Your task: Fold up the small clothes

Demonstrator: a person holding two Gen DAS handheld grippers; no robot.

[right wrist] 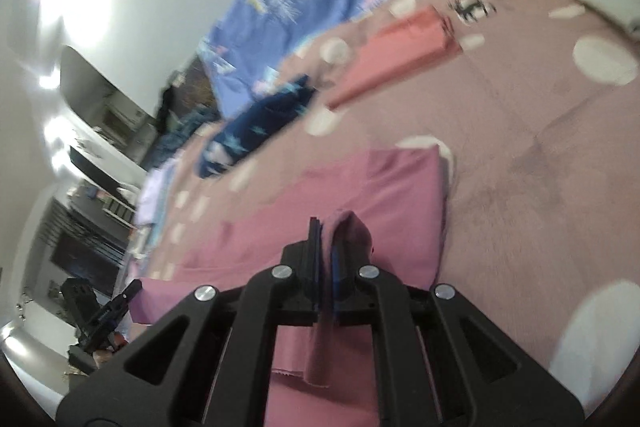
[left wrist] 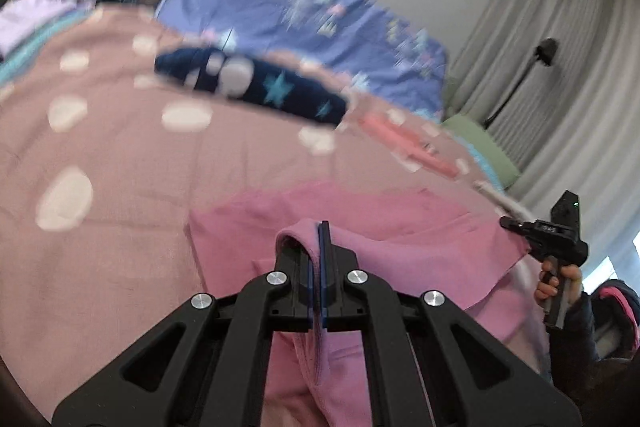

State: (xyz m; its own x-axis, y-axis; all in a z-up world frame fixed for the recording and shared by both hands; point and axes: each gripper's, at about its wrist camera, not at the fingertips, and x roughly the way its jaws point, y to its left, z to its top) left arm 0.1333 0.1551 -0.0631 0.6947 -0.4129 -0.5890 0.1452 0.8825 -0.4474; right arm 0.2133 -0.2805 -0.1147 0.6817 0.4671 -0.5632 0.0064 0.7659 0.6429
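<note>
A pink garment [left wrist: 400,239] lies on the dusty-pink dotted bedspread [left wrist: 120,155] and is lifted at its near edge. My left gripper [left wrist: 318,233] is shut on a fold of the pink garment, and cloth hangs down between its fingers. My right gripper [right wrist: 326,227] is shut on another edge of the same pink garment [right wrist: 340,195], with cloth draped over its right finger. The right gripper also shows in the left wrist view [left wrist: 516,225] at the garment's right corner. The left gripper shows in the right wrist view [right wrist: 124,297] at the garment's left corner.
A folded navy garment with stars [left wrist: 256,83] and a folded coral garment [left wrist: 404,143] lie farther back on the bedspread. A blue patterned sheet [left wrist: 300,11] lies behind them. A lilac garment [left wrist: 32,15] lies far left. Grey curtains [left wrist: 560,67] hang at right.
</note>
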